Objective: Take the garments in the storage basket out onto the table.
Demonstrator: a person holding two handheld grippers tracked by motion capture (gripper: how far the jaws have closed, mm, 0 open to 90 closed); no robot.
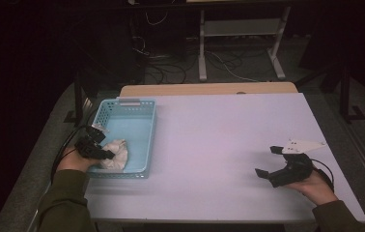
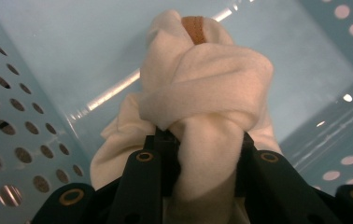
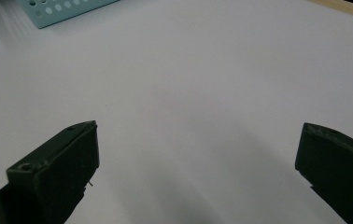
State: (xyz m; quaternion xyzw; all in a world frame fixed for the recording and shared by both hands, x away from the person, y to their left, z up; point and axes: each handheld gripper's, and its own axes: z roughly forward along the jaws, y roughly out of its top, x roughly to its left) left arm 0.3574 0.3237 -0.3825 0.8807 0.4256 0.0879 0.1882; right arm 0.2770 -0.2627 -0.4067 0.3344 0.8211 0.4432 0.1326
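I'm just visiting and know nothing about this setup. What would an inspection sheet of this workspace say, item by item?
Surface: white table, bare in the middle, wooden strip along its far edge.
Job's things: cream cloth bunched in the near corner of the blue basket, a brown tab on top.
Clutter: nothing seen.
Grippers: left gripper reaches into the basket, shut on the cloth; right gripper open above bare table, held at the right.
Cables: one trails from each gripper; more lie tangled on the floor beyond the table.
Surroundings: dark room, white metal frame on the floor at the back.
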